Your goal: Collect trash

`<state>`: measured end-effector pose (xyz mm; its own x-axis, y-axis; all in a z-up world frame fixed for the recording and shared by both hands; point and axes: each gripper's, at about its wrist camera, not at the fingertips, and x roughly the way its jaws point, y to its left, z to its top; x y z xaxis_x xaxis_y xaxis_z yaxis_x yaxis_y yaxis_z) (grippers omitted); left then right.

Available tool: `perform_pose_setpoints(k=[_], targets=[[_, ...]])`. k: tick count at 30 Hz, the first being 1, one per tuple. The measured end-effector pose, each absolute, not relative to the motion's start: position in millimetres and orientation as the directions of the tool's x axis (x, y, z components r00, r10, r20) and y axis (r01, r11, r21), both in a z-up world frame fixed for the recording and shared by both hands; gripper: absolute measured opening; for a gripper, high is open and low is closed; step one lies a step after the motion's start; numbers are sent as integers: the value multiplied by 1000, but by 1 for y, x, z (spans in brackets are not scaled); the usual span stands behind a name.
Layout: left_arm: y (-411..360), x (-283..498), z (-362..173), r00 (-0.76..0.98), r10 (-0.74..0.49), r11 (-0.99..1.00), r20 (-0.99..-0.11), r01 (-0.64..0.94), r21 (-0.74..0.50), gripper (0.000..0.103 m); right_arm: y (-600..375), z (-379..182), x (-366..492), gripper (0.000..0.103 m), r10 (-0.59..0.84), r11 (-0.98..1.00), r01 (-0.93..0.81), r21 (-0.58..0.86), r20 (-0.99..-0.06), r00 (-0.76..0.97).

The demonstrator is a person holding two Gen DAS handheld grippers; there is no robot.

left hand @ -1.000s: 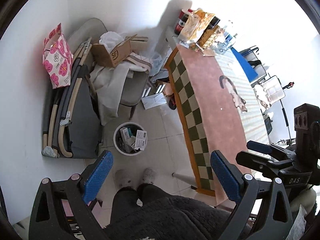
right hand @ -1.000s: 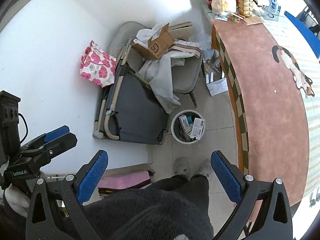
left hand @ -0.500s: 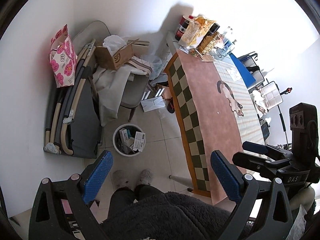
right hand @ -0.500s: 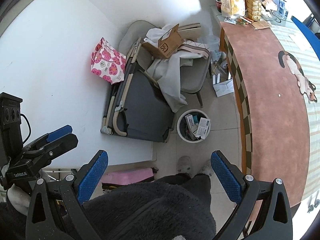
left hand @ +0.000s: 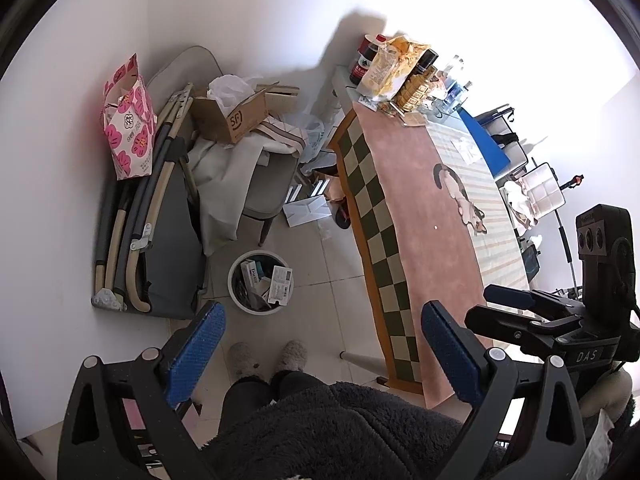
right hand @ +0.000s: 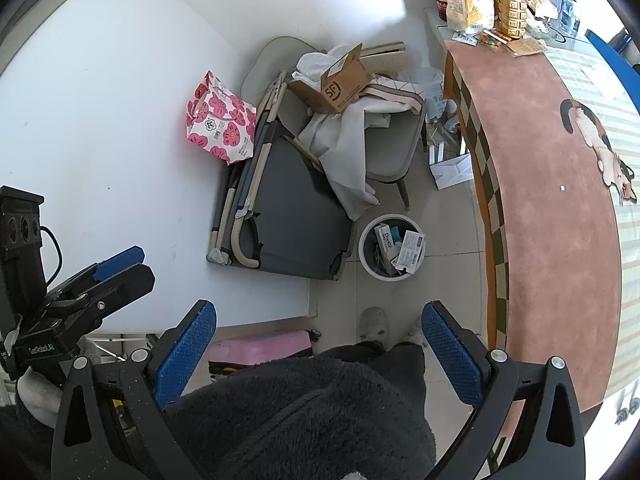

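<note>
Hovering wide open and empty, two tools (left, right) face one bin holding perhaps four cartons.

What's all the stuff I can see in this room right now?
Bin: one, white, on the floor tiles, holding small boxes and papers.
Cardboard box: one, brown, open, on a chair heaped with pale cloth.
Gift bag: one, white with pink flowers, against the wall.
Folded cot: one, grey with beige tubes, on its side by the wall.
Envelope: one, white, on the floor by the table.
Table: one, pink cloth with checked border and a cat picture; bottles and snack bags at the far end.
Slippers: two, grey, on the person's feet.
Left gripper: blue pads, open, empty.
Right gripper: blue pads, open, empty.
</note>
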<state>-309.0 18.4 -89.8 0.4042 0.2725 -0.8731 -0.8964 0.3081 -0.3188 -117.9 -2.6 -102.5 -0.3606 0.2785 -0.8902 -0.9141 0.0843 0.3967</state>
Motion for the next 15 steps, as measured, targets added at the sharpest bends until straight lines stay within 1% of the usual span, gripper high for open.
perform_pose_setpoints(k=[15], targets=[[21, -307, -86, 412, 265, 312, -872, -892, -327, 100, -3, -101, -122, 103, 271, 85, -908, 411, -886, -376]])
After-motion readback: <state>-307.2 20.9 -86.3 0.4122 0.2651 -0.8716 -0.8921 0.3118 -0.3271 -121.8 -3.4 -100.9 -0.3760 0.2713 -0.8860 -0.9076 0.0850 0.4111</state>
